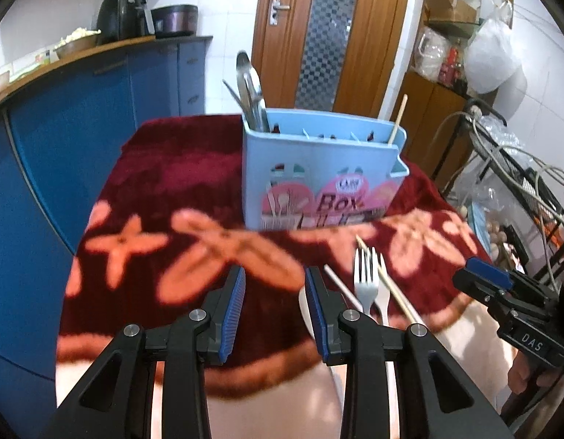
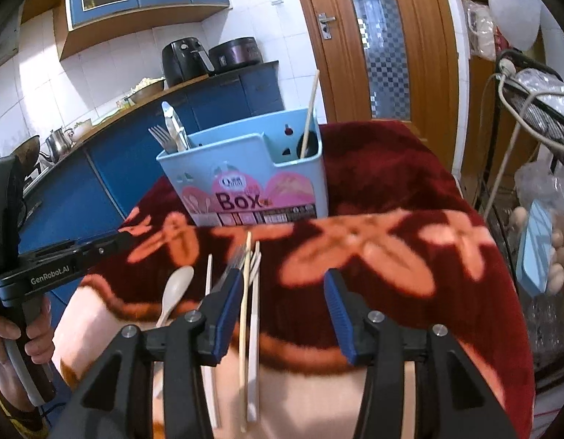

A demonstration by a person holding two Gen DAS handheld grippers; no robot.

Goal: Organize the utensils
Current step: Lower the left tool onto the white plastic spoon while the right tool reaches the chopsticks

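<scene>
Blue utensil box (image 2: 245, 172) stands upright mid-table as the sorting target; metal cutlery fills its left compartment, one chopstick (image 2: 311, 109) its right. In front of box: loose white fork (image 1: 366, 278), spoon (image 2: 176, 289), chopsticks. Left gripper (image 1: 274, 307) and right gripper (image 2: 285, 314) partly open, empty, likely approaching these.

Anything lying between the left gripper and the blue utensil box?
Nothing: the left wrist view shows only bare flowered blanket between left gripper and utensil box.
</scene>
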